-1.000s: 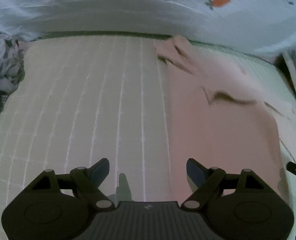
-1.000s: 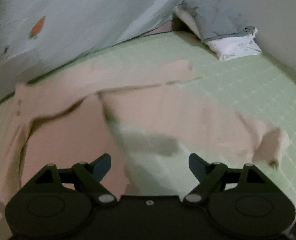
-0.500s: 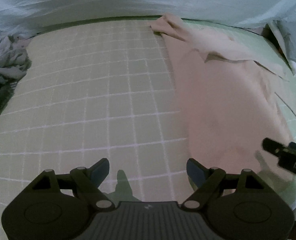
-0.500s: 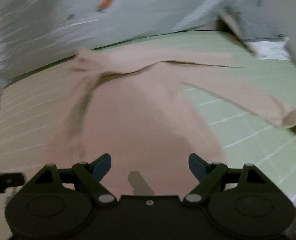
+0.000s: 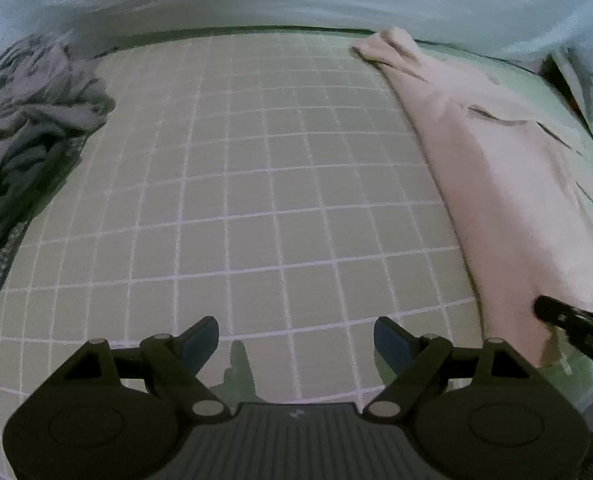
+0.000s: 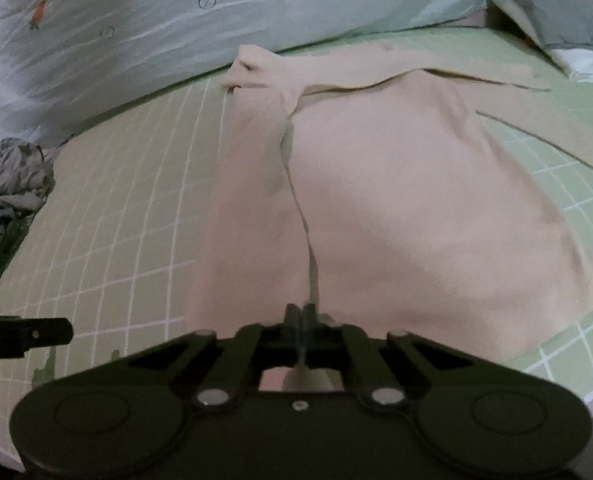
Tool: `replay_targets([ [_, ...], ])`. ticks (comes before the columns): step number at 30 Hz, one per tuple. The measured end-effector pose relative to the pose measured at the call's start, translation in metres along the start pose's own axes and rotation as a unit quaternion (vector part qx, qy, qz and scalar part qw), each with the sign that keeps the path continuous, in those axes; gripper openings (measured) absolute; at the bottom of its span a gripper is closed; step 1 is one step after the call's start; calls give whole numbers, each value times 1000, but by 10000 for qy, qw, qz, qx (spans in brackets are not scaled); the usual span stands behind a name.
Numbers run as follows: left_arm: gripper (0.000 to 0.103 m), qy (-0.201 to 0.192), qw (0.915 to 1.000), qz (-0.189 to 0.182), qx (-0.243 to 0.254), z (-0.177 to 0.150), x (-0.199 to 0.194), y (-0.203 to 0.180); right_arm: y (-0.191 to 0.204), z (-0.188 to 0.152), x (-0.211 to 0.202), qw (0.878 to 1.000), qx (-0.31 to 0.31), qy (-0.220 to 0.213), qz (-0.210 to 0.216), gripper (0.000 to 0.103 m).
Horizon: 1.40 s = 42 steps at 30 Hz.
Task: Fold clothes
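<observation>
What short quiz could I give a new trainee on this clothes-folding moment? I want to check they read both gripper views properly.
1. True or false: the left gripper is holding the beige garment.
2. What lies under the garment: A) bare wood, B) green grid mat, C) carpet?
3. Where is the crumpled grey clothing relative to the garment?

Key
1. False; its jaws stand open over the mat.
2. B.
3. Across the mat, at the left edge of both views; the right gripper is shut at the garment's near hem.
</observation>
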<state>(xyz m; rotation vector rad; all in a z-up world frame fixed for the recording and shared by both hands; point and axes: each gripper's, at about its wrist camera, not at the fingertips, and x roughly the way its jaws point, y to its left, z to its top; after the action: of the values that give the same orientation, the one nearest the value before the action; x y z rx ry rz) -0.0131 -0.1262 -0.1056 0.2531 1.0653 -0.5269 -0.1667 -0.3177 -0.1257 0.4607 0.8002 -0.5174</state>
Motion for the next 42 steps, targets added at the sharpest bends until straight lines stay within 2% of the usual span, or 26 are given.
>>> replay_targets([
  [5, 85, -33, 9999, -149, 58, 2, 0, 7, 6, -1, -25, 9989, 54, -328, -318, 2],
  [8, 85, -17, 9996, -220, 163, 4, 1, 5, 5, -8, -11, 9978, -89, -55, -658, 2],
  [11, 85, -26, 9995, -205, 231, 8, 1, 0, 3, -12, -2, 9971, -103, 87, -746, 4],
  [13, 86, -45, 9996, -179, 216, 12, 2, -4, 2, -6, -2, 9966, -81, 108, -816, 15],
  [15, 86, -54, 9998, -115, 173, 19, 4, -10, -3, 2, -4, 9963, -17, 32, -857, 38],
  [19, 86, -86, 9998, 32, 187, 34, 9, -31, -22, 17, -8, 9965, 52, -121, -820, 49],
  [21, 86, -94, 9998, 18, 185, 42, 12, -44, -35, 26, -10, 9966, 105, -222, -782, 63],
  [22, 89, -98, 9998, 9, 183, 46, 14, -50, -42, 30, -10, 9966, 131, -273, -762, 67],
  [23, 91, -108, 9998, 11, 189, 50, 15, -57, -50, 36, -11, 9964, 151, -340, -763, 74],
  [27, 92, -187, 9996, 75, 206, 68, 23, -88, -83, 64, -8, 9938, 189, -661, -872, 103],
  [36, 92, 1, 9995, 309, 4, 102, 58, -150, -169, 117, 17, 9916, 395, -761, -966, 103],
  [42, 92, 225, 9984, 512, -124, 121, 85, -169, -226, 151, 40, 9885, 733, -817, -1043, 103],
])
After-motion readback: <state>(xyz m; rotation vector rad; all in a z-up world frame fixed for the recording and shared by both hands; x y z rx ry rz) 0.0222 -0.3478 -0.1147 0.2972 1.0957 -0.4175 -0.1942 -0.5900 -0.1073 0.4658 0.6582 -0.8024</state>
